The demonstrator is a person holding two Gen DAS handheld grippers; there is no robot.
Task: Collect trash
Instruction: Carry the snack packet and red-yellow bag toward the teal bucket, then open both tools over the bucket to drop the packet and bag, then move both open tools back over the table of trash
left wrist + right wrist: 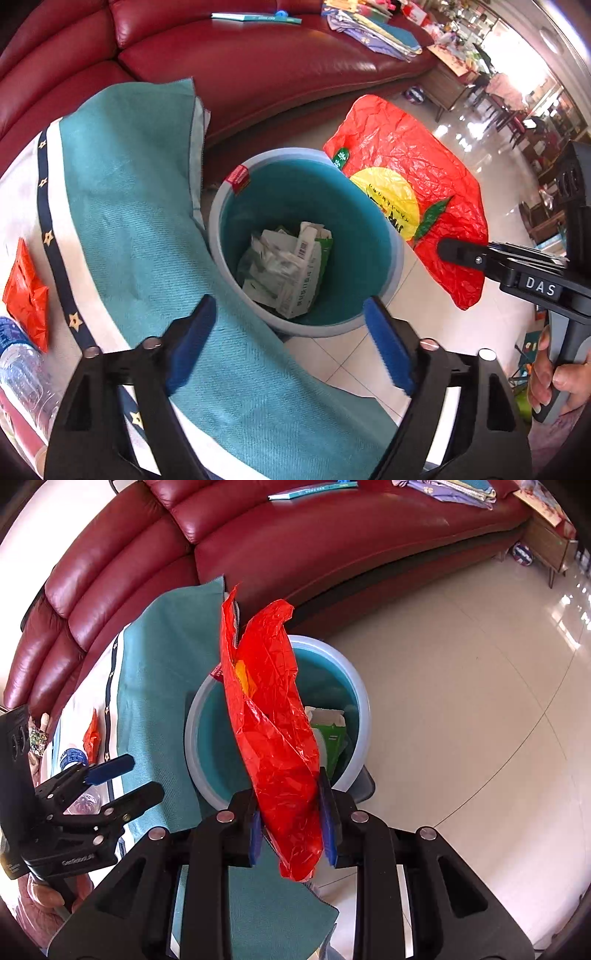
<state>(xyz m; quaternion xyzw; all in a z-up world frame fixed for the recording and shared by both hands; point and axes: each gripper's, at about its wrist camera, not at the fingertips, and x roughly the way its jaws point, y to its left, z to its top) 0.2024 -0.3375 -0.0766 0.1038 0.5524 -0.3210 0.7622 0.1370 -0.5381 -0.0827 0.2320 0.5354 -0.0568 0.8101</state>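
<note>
The teal wastebasket (373, 236) stands on pale floor tile (461, 701) just beside the table's teal cloth (140, 206), with open floor to its far side. The left gripper (291, 343) hangs over it, jaws wide, nothing between them. The right gripper (291, 827) (its body reads "DAS") pinches a crumpled red plastic bag (273, 716) with a yellow disc, above the rim. Crushed cartons (291, 269) lie inside.
</note>
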